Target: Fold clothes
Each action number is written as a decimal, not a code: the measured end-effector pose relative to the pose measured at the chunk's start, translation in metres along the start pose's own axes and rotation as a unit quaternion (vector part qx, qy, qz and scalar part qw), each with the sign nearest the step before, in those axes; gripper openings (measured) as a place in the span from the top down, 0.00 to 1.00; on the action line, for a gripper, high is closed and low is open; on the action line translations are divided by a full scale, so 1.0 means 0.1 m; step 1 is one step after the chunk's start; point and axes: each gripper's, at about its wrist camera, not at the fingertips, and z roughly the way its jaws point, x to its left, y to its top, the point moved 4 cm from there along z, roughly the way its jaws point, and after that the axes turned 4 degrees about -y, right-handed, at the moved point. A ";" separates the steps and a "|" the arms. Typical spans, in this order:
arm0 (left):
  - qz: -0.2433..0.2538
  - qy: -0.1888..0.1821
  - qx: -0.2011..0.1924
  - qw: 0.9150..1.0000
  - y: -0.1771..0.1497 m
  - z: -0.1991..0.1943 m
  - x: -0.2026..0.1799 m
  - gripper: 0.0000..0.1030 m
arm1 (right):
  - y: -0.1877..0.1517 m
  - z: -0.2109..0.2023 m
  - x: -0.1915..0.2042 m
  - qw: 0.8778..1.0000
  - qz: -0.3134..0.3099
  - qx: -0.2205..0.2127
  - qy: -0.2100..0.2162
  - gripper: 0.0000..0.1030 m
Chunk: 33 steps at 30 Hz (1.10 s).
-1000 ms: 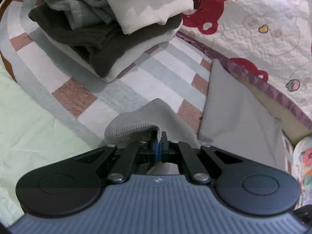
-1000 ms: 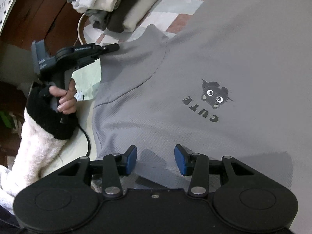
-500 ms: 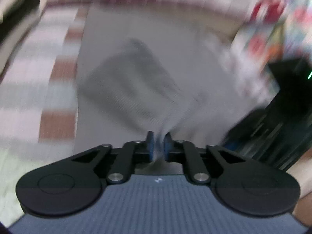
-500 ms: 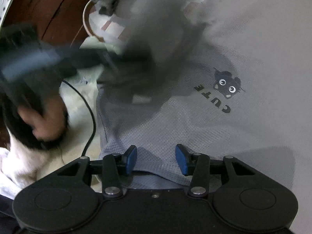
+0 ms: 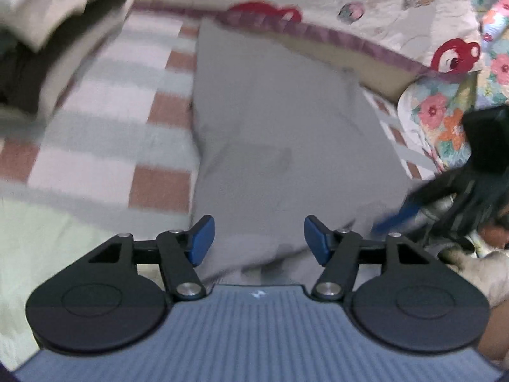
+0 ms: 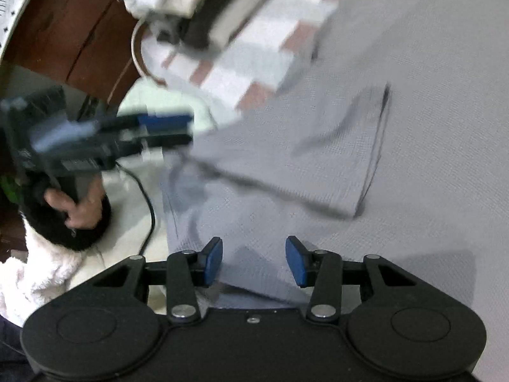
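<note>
Over grey shirt (image 5: 280, 121), L gripper (image 5: 257, 238) opening, empty; R gripper (image 6: 254, 259) spread, folded sleeve (image 6: 318, 159) only in R view.

clothes pile (image 5: 47, 31) blurred, cut off top-left

Matt grey T-shirt (image 6: 334, 172), fine waffle-like knit, soft. Woven checked blanket (image 5: 105, 146), slightly fuzzy. Quilted cotton cover (image 5: 366, 3), stitched and puckered. Matt black plastic on left gripper (image 5: 257, 238) and right gripper (image 6: 254, 261), blue rubbery pads, shiny metal pins. Fluffy white fleece sleeve (image 6: 35, 273).
</note>
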 end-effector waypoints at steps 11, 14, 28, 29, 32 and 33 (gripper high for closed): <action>-0.012 0.023 0.053 0.998 -0.09 -0.04 0.11 0.36 | 0.17 0.26 0.36 0.949 -0.286 0.008 -0.135 0.91; -0.028 0.031 0.053 0.998 -0.12 -0.01 0.19 0.36 | 0.14 0.39 0.34 0.932 -0.323 0.025 -0.163 0.89; 0.002 0.083 0.048 0.995 -0.25 0.04 0.13 0.70 | 0.16 0.39 0.22 0.943 -0.297 -0.007 -0.148 0.95; -0.008 0.082 0.039 0.996 -0.23 -0.03 0.17 0.74 | 0.16 0.35 0.25 0.945 -0.293 -0.011 -0.147 0.95; -0.005 0.090 0.029 0.996 -0.22 -0.15 0.17 0.77 | 0.13 0.28 0.30 0.946 -0.290 -0.004 -0.144 0.95; 0.001 0.093 0.031 0.995 -0.23 -0.15 0.16 0.77 | 0.10 0.29 0.31 0.945 -0.292 0.001 -0.146 0.95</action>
